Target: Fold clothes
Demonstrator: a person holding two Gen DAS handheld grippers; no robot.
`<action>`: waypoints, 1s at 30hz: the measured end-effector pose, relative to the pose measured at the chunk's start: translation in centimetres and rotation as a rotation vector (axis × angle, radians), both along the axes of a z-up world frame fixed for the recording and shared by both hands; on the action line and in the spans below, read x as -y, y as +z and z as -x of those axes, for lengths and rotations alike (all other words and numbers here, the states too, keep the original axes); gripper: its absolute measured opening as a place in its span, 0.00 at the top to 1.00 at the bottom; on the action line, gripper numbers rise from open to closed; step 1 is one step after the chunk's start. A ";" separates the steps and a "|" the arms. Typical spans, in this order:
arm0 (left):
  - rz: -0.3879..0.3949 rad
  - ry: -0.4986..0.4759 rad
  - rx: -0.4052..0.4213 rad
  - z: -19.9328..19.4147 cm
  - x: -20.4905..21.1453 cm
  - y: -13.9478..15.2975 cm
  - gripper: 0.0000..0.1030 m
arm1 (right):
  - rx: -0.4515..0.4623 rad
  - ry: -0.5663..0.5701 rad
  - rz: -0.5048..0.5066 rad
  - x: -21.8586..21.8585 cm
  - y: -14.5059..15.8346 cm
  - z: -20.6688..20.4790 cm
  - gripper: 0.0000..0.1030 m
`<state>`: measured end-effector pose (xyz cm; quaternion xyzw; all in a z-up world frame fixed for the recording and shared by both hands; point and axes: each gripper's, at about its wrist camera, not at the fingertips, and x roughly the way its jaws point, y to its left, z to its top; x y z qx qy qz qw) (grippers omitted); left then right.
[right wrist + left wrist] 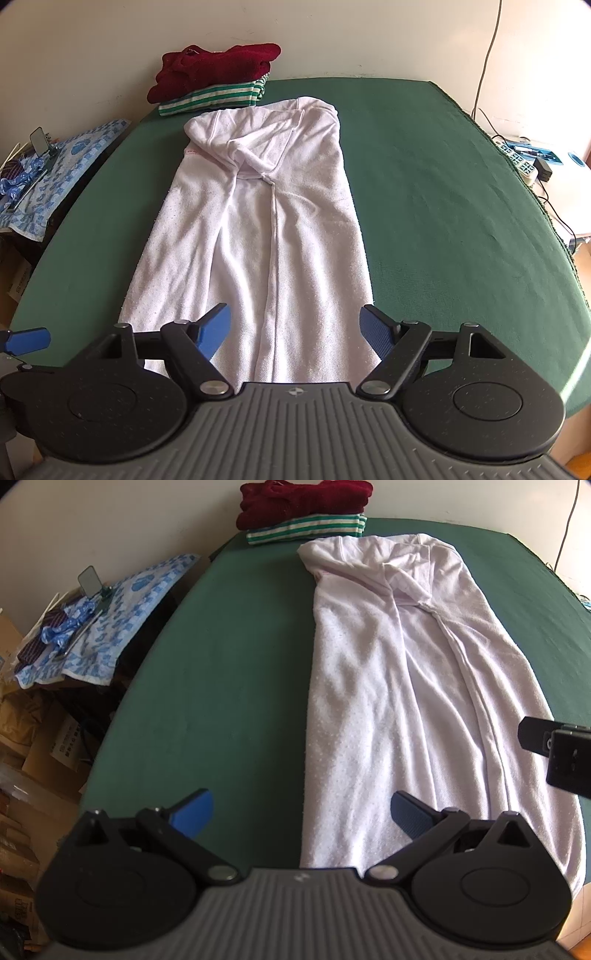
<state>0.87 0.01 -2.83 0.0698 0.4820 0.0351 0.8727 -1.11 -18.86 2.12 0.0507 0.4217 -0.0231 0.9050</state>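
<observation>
Left tool [301, 814] and right tool [295, 328] — side by side, tilted downward, blue-tipped fingers spread wide, nothing gripped.

green table [443, 221] bare right of white garment [258, 221]; folded stack [210, 81] blocks far-left edge.

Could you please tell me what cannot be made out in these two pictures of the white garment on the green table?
- White garment: its near hem, both views, hidden behind each gripper's body.
- Striped garment: mostly covered by the red garment.
- Right gripper, left wrist view: cut off by the right edge.
</observation>
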 end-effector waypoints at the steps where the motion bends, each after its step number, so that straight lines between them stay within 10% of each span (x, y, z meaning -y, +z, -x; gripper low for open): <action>1: -0.001 0.001 0.000 0.0 0.0 0.0 0.00 | 0.002 0.000 -0.001 0.1 0.0 0.1 0.23; 30: 0.013 0.080 0.031 -0.3 -0.4 0.9 0.00 | 0.057 0.098 -0.070 0.2 0.4 1.3 0.15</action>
